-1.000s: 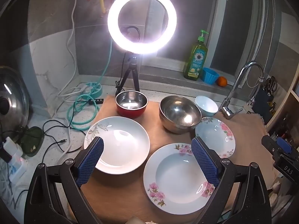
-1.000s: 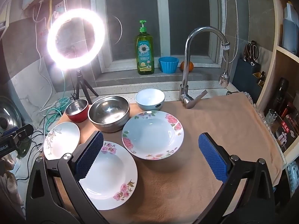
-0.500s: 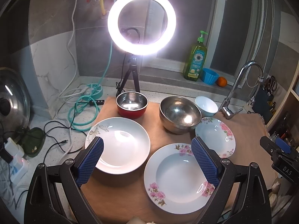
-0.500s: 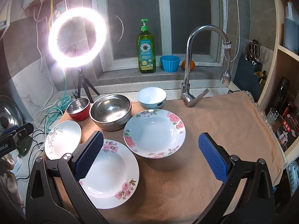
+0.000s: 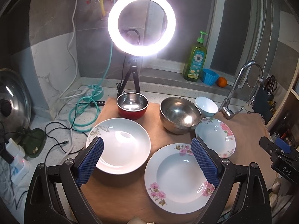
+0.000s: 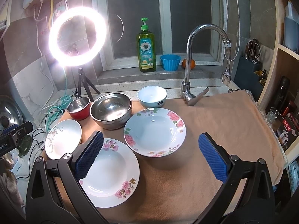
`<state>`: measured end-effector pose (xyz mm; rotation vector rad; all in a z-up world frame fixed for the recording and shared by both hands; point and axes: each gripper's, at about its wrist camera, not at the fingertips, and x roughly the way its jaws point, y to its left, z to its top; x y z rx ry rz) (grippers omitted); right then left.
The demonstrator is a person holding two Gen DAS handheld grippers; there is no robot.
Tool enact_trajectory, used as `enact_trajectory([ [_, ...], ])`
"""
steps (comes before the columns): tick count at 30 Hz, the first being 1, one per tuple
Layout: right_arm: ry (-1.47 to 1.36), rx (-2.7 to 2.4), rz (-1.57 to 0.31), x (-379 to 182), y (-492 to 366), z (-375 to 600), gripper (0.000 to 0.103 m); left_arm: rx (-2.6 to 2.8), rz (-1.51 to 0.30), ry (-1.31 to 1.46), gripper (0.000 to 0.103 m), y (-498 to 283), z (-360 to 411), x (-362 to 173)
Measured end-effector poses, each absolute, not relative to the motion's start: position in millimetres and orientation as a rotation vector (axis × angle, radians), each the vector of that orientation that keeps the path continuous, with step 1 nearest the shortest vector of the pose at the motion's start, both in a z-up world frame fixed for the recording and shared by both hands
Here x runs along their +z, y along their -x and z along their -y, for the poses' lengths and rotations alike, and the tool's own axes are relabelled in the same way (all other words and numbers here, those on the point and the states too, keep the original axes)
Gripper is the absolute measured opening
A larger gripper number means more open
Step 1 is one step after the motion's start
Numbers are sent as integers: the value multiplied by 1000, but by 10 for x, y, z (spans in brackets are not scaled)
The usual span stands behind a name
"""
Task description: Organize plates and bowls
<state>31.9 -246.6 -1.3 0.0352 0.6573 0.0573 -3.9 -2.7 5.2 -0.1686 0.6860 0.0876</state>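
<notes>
Peach cloth [image 6: 214, 123] covers the surface. Near its front-left corner lies a pink-flowered plate [image 6: 110, 171], w/ a rose-rimmed plate [image 6: 155, 132] just behind-right and a leaf-print plate [image 6: 62, 139] at the left edge. Along the back edge: steel bowl [image 6: 111, 110], pale blue bowl [image 6: 151, 96], small red bowl [image 6: 78, 107]. Left gripper [image 5: 147, 160] and right gripper [image 6: 150, 156] hover above the plates, both w/ jaws apart, empty.

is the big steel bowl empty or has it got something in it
Empty. Both wrist views look straight into the big steel bowl and show only bare shiny metal with light glare on its bottom.
</notes>
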Motion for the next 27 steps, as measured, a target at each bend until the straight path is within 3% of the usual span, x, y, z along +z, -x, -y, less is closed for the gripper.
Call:
enact_trajectory([
  [27,-35,62,-667,-44,-318,2445,103,86,-686,163,95,45,39,70],
])
